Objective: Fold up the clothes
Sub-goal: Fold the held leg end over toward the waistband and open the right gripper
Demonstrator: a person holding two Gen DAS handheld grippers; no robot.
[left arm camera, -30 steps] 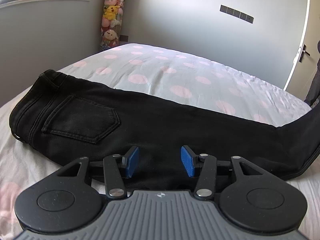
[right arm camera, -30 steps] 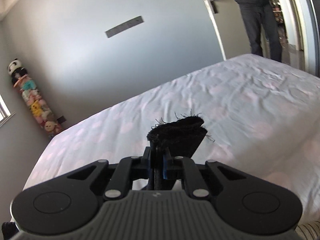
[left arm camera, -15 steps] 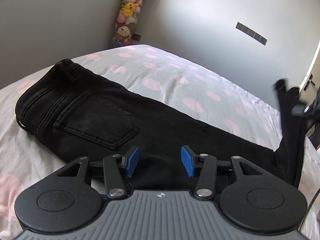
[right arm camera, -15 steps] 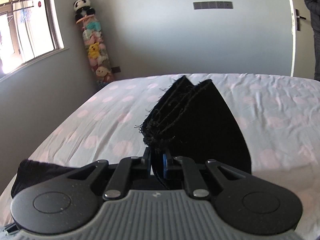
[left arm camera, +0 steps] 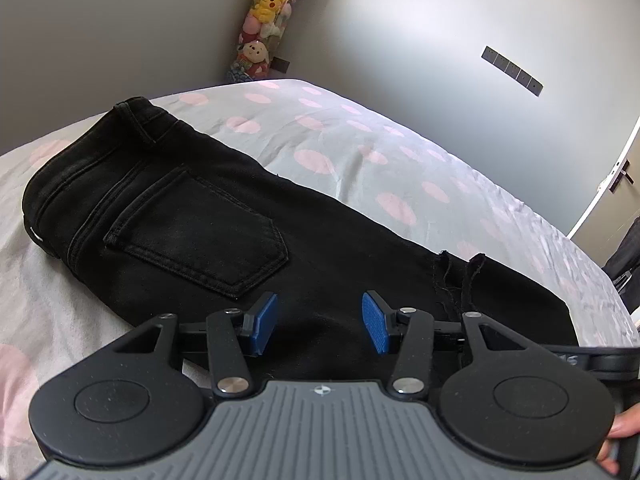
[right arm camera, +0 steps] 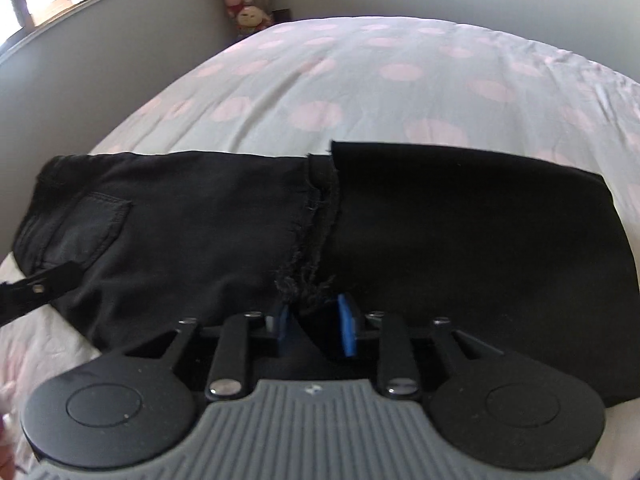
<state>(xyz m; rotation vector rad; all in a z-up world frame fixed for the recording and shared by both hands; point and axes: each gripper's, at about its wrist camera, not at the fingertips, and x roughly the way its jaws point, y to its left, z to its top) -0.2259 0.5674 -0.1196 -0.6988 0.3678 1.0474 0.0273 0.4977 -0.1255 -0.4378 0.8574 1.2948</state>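
Two grippers: both held low over the near edge of one pair of black jeans, on a bed.
Left gripper (left arm camera: 319, 328): jaws parted, blue pads (left arm camera: 264, 322) well apart with nothing between them; it hovers just over the near edge of the jeans, below the back pocket.
Right gripper (right arm camera: 314, 326): jaws opening; the frayed hem (right arm camera: 306, 288) lies between the blue pads (whether the pads still touch it cannot be told, though a gap shows beside the right pad).
Hand (left arm camera: 622, 434): fingertips on a handle at the lower right edge of the left view.
Black jeans (left arm camera: 208, 216): flat across the bed, waistband at the left, back pocket (left arm camera: 200, 232) facing up; the legs are folded back over the thighs, so that the frayed hems lie near the middle of the garment and the fold forms the right end.
Bed sheet (left arm camera: 360, 148): pale with pink dots, lightly creased, bare beyond the jeans.
Plush toys (left arm camera: 266, 16): stacked in a column in the far corner of the room.
Wall (left arm camera: 420, 20): grey, with a dark strip (left arm camera: 512, 71) of small squares.
Door (left arm camera: 600, 184): at the far right, with a handle (only its edge shows).
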